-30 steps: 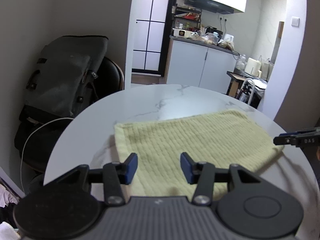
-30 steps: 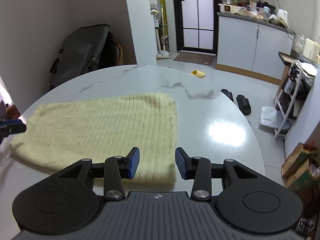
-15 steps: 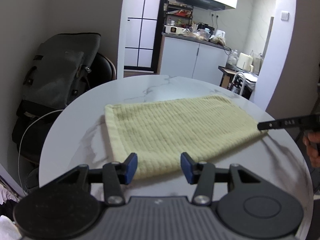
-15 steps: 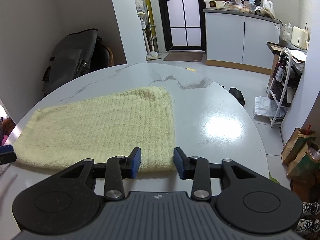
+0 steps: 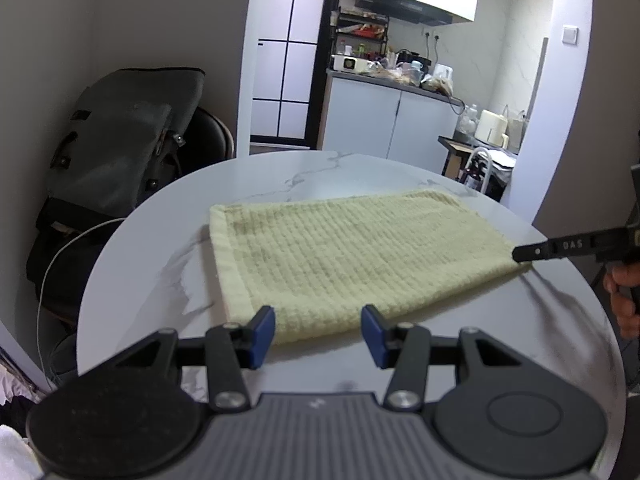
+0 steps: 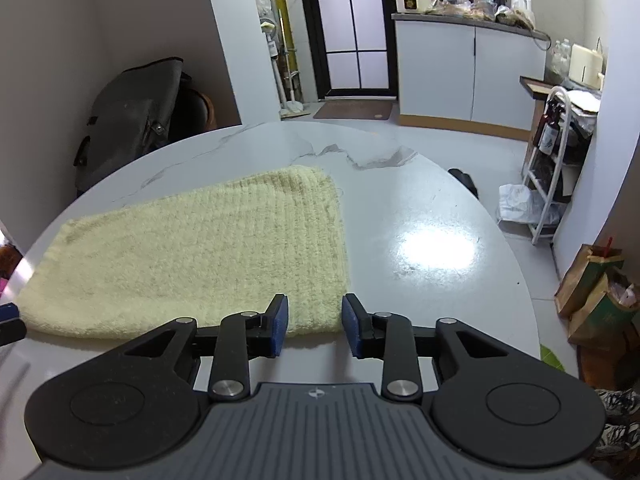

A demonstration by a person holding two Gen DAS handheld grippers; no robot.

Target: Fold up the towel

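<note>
Left gripper (image 5: 318, 334): jaws apart and empty, blue pads just short of the towel's near edge; a second ago they reached over the cloth, so it has drawn back

Right gripper (image 6: 314, 326): jaws apart, nothing between them, poised at the towel's near right corner; the gap looks slightly narrower than a second ago, and it too has pulled back toward the table's near edge

Right gripper from the left view (image 5: 568, 246): its black finger tip sits at the towel's right end; whether it touches the cloth cannot be told

Towel (image 5: 352, 252): pale yellow, ribbed, lying flat as a long rectangle across the middle of the table, the near long edge rounded like a fold, hemmed short edge to the left; same lie as before

Table (image 6: 432, 216): round white marble top, bare towards the far edge

Bag (image 5: 120, 152): dark grey, propped on a chair beyond the table's far left edge

Counter (image 6: 468, 72): white cabinets well beyond the table, clutter on top
</note>
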